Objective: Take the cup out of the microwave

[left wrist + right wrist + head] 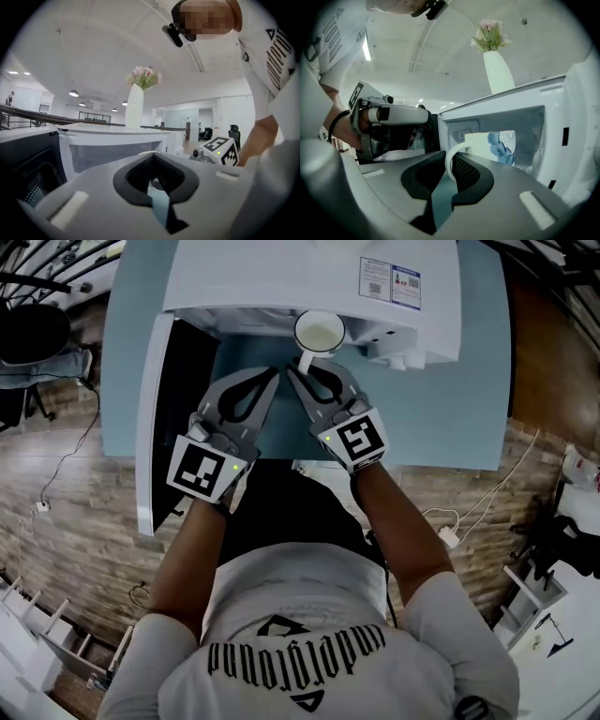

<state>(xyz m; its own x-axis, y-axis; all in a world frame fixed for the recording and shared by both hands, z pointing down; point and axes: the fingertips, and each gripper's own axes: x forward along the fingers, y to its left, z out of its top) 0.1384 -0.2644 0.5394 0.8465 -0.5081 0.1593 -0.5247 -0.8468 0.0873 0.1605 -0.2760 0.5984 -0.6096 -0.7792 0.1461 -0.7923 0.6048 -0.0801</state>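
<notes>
At the mouth of the open microwave (281, 282), above the blue surface (450, 409), the cup (320, 333) is held by the right claw (300, 371), whose jaws are pinched on its thin white handle (449, 161). It looks like glazed ceramic: stiff, slick and breakable, with enough weight to swing about so narrow a hold. A firm pinch on the loop close to the cup's wall seems wisest. The left claw (271, 374) sits just beside, closed on nothing.
</notes>
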